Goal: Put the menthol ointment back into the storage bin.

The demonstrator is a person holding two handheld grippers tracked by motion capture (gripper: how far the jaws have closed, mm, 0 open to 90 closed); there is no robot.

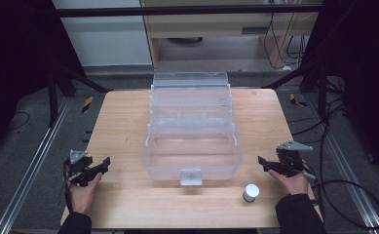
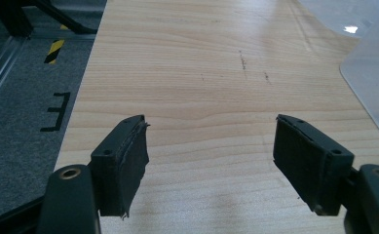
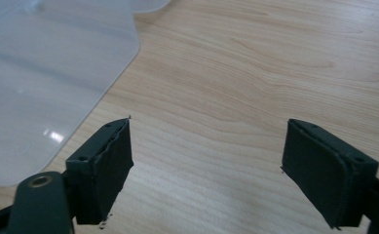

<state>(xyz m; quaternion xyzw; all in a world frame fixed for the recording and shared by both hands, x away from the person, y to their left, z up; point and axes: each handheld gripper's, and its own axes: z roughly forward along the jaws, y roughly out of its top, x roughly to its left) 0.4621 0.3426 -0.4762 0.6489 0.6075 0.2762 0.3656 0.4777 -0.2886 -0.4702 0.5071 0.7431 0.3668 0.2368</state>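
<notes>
Both tongs parked, nothing grabbed yet

The left gripper (image 1: pixel 102 167) and right gripper (image 1: pixel 263 163) gape empty beside the clear box (image 1: pixel 192 146) mid-frame; the small white jar (image 1: pixel 250 192) waits lower right, probably staged for pickup.

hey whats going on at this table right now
A person sits at a wooden table with a claw in each hand, and neither holds anything. The left claw and right claw rest open at either side of a clear plastic box with its lid up. A small white-capped jar stands untouched near the right hand.
</notes>
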